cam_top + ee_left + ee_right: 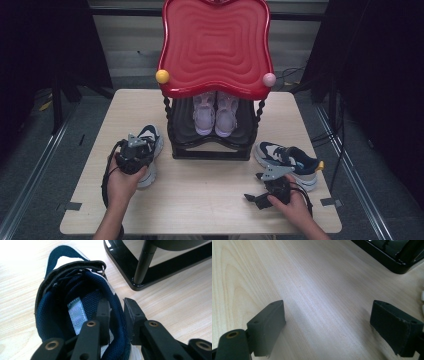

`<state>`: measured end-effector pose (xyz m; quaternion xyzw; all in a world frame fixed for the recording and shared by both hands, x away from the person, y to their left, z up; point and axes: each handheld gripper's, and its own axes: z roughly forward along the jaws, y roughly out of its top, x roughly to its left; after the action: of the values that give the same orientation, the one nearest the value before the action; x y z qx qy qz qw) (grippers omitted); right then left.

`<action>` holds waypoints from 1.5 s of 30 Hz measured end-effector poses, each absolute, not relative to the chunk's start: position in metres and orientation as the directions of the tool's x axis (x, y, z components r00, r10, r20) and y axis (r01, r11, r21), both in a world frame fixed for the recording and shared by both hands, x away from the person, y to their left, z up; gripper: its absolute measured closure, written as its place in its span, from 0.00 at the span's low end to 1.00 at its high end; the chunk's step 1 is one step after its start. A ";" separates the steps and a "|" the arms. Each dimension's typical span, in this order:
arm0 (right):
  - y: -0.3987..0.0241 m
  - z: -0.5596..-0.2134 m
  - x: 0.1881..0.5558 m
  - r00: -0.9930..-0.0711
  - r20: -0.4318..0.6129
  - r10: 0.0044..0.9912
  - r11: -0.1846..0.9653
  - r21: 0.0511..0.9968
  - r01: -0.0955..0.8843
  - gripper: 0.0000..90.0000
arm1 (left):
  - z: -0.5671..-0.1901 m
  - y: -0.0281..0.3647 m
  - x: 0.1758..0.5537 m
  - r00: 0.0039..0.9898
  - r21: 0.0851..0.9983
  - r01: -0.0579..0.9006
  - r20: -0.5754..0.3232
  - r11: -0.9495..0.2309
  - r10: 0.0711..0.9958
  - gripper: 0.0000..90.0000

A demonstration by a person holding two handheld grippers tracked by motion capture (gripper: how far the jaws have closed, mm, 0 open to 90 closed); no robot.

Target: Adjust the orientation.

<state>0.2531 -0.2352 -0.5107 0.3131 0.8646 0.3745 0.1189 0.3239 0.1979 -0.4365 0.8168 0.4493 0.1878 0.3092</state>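
We note the left gripper (116,308) clamped on the side collar of the navy shoe (75,302), toe pointing away, shoe rack (160,270) just to its right; right gripper (328,323) open and empty.

The shoe (75,305) near the table's (200,200) left edge is navy mesh inside, with a black strap, white trim and a pale grey tongue label. Its mate (287,159) near the right edge is white and navy with a yellow heel tab. The table is pale wood grain; the rack's (215,45) top is glossy red, rippled in concentric rings
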 end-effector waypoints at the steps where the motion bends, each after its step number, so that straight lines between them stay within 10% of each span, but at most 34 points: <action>1: -0.235 -0.511 0.253 -0.776 0.029 0.630 0.523 0.722 0.452 0.13 | -0.436 0.197 0.324 0.534 0.668 0.616 0.036 -0.417 0.845 0.82; 19: -0.235 -0.511 0.253 -0.775 0.029 0.631 0.523 0.722 0.453 0.13 | -0.424 0.224 0.304 0.586 0.696 0.577 0.012 -0.427 0.810 0.46; 45: -0.235 -0.511 0.253 -0.775 0.031 0.632 0.522 0.722 0.454 0.13 | -0.435 0.191 0.315 0.591 0.633 0.646 -0.061 -0.427 0.804 0.71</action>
<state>0.2533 -0.2346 -0.5107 0.3141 0.8642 0.3748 0.1186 0.3146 0.1910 -0.4354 0.8350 0.4341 0.1265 0.3135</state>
